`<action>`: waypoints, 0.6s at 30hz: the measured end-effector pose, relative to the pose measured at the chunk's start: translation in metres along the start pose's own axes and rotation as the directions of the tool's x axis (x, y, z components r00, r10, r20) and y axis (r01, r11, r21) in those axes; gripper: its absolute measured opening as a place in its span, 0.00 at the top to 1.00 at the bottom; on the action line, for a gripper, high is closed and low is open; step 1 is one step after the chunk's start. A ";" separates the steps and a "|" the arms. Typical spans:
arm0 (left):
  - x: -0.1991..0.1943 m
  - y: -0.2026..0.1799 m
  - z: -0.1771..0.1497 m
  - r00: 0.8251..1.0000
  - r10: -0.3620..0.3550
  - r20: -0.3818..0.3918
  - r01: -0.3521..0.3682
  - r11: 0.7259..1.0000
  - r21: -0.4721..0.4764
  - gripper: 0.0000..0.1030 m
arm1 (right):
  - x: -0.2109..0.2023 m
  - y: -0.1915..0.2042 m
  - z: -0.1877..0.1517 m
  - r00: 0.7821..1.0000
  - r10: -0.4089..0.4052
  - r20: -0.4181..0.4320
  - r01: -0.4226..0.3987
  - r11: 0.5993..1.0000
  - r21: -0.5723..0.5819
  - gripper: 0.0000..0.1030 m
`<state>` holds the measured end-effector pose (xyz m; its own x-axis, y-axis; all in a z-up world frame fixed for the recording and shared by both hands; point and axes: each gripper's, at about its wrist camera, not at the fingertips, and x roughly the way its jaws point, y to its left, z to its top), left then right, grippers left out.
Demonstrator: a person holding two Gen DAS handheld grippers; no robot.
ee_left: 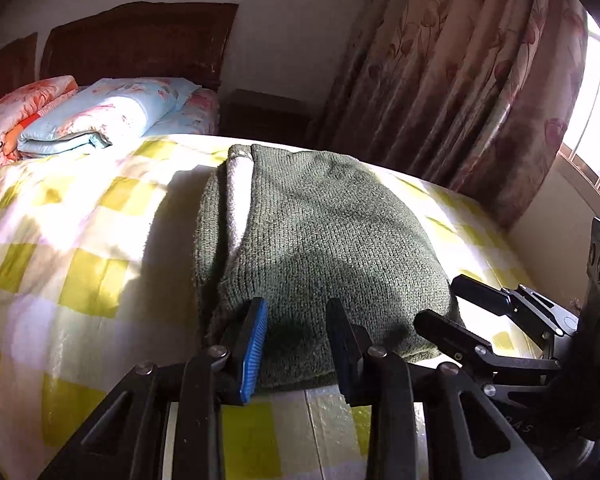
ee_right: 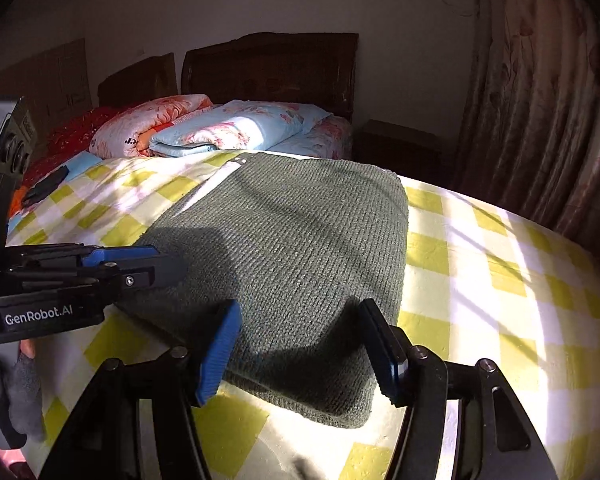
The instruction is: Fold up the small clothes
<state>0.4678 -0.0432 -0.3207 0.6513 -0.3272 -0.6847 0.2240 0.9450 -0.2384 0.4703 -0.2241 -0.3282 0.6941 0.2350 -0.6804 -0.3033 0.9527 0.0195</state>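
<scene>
A grey-green knitted garment (ee_left: 320,232) (ee_right: 300,232) lies folded flat on the yellow-and-white checked bed cover (ee_left: 80,260) (ee_right: 480,280). A pale strip (ee_left: 240,192) shows along its left fold. My left gripper (ee_left: 296,304) hangs over the garment's near edge, its blue pads apart with nothing pinched between them. In the right wrist view the left gripper (ee_right: 172,260) is seen side-on over the garment's left edge. My right gripper (ee_right: 300,306) stands open, wide over the near right corner, gripping nothing. The left wrist view shows the right gripper (ee_left: 436,298) beside that corner.
Folded floral quilts (ee_left: 100,120) (ee_right: 220,128) are stacked at the head of the bed against a dark wooden headboard (ee_right: 268,68). A small dark object (ee_right: 44,188) lies on the bed's left. A curtain (ee_left: 460,80) and nightstand (ee_left: 268,116) stand beyond the bed. A gloved hand (ee_right: 20,380) holds the left gripper.
</scene>
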 end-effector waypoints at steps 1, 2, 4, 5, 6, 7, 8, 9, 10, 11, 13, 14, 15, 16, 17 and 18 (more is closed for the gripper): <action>-0.018 -0.004 -0.004 0.997 0.043 0.058 -0.045 0.999 0.030 0.69 | -0.012 -0.002 -0.003 1.000 0.029 0.007 -0.029 0.999 0.018 0.00; -0.040 -0.009 -0.009 0.986 0.097 0.135 -0.107 0.992 0.065 0.69 | -0.026 -0.002 -0.006 0.998 0.053 0.029 -0.054 0.998 0.023 0.00; -0.088 -0.014 -0.017 0.935 0.201 0.291 -0.233 0.969 0.081 0.66 | -0.065 0.002 -0.018 0.994 0.052 0.099 -0.052 0.999 -0.004 0.00; -0.110 -0.015 -0.019 0.903 0.242 0.356 -0.281 0.958 0.063 0.65 | -0.084 0.006 -0.023 0.989 0.042 0.142 -0.040 0.999 -0.013 0.00; -0.131 -0.017 -0.021 0.870 0.275 0.408 -0.319 0.947 0.043 0.60 | -0.107 0.009 -0.028 0.980 0.033 0.196 -0.030 0.999 -0.014 0.00; -0.154 -0.019 -0.021 0.836 0.299 0.461 -0.348 0.937 0.023 0.54 | -0.128 0.012 -0.030 0.969 0.023 0.248 -0.023 1.000 -0.006 0.00; -0.175 -0.020 -0.019 0.804 0.314 0.505 -0.366 0.931 0.005 0.50 | -0.148 0.013 -0.031 0.955 0.015 0.297 -0.018 1.000 0.007 0.00; -0.194 -0.022 -0.018 0.775 0.328 0.540 -0.379 0.925 -0.018 0.39 | -0.168 0.015 -0.032 0.938 0.002 0.346 -0.008 1.000 0.016 0.00; -0.213 -0.025 -0.018 0.745 0.337 0.576 -0.383 0.923 -0.044 0.27 | -0.186 0.020 -0.029 0.919 -0.028 0.394 0.020 1.000 0.023 0.00; -0.232 -0.027 -0.020 0.715 0.339 0.611 -0.379 0.923 -0.069 0.16 | -0.205 0.024 -0.027 0.895 -0.065 0.442 0.057 0.998 0.032 0.00; -0.259 -0.033 -0.028 0.682 0.314 0.660 -0.350 0.933 -0.082 0.13 | -0.237 0.031 -0.027 0.844 -0.130 0.520 0.124 0.991 0.048 0.00; -0.267 -0.035 -0.032 0.682 0.295 0.669 -0.335 0.939 -0.073 0.13 | -0.246 0.034 -0.027 0.829 -0.148 0.540 0.141 0.989 0.055 0.00; -0.271 -0.037 -0.035 0.695 0.281 0.662 -0.321 0.945 -0.065 0.13 | -0.252 0.037 -0.026 0.830 -0.149 0.537 0.140 0.988 0.057 0.00; -0.271 -0.039 -0.039 0.713 0.274 0.645 -0.309 0.949 -0.062 0.13 | -0.252 0.040 -0.028 0.842 -0.137 0.522 0.126 0.990 0.056 0.00; -0.267 -0.040 -0.043 0.732 0.275 0.623 -0.306 0.950 -0.059 0.13 | -0.250 0.042 -0.032 0.853 -0.129 0.505 0.112 0.992 0.064 0.00; -0.262 -0.041 -0.049 0.751 0.285 0.596 -0.316 0.947 -0.054 0.13 | -0.246 0.045 -0.039 0.867 -0.131 0.482 0.103 0.991 0.083 0.00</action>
<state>0.2525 0.0033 -0.1655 0.9848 0.0245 -0.1717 -0.0330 0.9984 -0.0467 0.2602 -0.2466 -0.1886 0.9556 0.1719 -0.2394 -0.1746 0.9846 0.0103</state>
